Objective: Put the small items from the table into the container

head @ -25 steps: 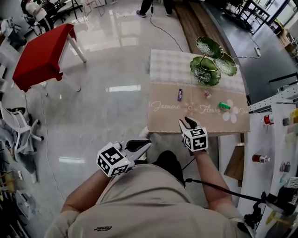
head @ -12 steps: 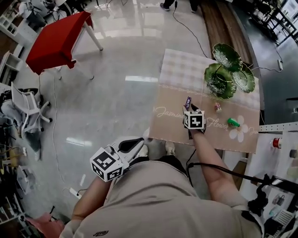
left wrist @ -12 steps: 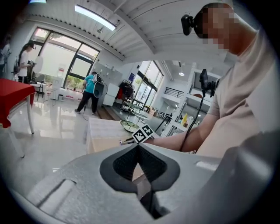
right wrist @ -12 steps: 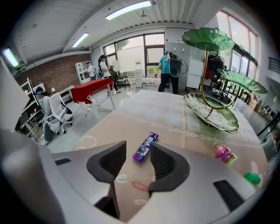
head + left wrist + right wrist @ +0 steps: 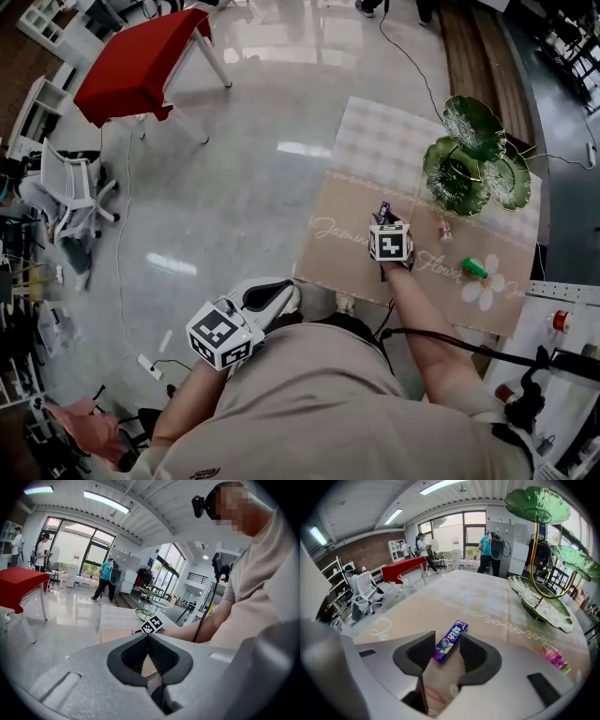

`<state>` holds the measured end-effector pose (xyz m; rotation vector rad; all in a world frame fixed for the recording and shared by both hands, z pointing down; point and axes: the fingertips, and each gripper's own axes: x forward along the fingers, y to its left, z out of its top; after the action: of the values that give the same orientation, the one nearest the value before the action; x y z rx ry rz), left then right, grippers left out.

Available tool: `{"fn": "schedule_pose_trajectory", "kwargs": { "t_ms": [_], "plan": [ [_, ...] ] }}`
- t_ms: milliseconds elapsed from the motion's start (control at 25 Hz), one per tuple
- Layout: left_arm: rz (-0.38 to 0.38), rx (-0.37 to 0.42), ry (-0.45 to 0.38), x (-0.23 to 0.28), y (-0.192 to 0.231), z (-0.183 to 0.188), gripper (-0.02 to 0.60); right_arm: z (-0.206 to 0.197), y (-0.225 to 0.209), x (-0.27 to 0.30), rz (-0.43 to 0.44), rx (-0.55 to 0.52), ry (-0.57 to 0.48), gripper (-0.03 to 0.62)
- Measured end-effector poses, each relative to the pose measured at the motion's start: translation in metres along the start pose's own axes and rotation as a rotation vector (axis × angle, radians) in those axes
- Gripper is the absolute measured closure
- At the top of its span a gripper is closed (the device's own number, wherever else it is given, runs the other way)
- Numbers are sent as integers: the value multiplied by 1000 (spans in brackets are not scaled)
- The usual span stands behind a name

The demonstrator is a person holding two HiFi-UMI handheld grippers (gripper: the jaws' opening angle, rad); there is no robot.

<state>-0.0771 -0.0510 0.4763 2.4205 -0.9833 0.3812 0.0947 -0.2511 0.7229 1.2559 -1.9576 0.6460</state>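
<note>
Pointing the right gripper down at the table, with its jaws standing wide apart. Reaching around a little purple candy pack, one jaw on each side, not squeezing it. Showing the same purple candy pack up close in the right gripper view, lying flat on the tan cloth, with one end poking out past the jaw tips. Sitting near the middle of the table, well apart from the dishes.

Holding the left gripper back by the person's body, off the near edge of the table and over the shiny floor. Pressing its jaws together at the tips, with nothing between them. Aiming it toward the table and the other arm.

Looking at a green leaf stand at the far right corner of the table, with three leaf-shaped dishes on a thin gold stem. Sharing the cloth with a small pink thing, just beside the lowest dish, and a small green thing, closer to the near edge, next to a white flower print.

Passing a red table and a white chair, both far off to the left on the floor.
</note>
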Motion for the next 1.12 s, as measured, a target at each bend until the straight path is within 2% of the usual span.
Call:
{"fn": "schedule_pose_trajectory", "kwargs": {
  "t_ms": [200,400,520,680,840,1120],
  "plan": [
    [26,-2,-14,11,-9,6,574,-5,1,-3,81,-83,14,434],
    [40,3,-17,22,-14,11,574,-8,2,-1,147,-109,19,453],
    [48,6,-19,26,-17,14,574,-8,2,-2,171,-124,14,485],
    [53,12,-25,31,-21,19,574,-10,-4,-10,188,-145,11,496],
    [41,19,-36,37,-28,24,574,-3,-11,-29,209,-168,-10,499],
    [-21,34,-46,62,-48,28,574,35,-19,-93,274,-242,-92,499]
  ]
}}
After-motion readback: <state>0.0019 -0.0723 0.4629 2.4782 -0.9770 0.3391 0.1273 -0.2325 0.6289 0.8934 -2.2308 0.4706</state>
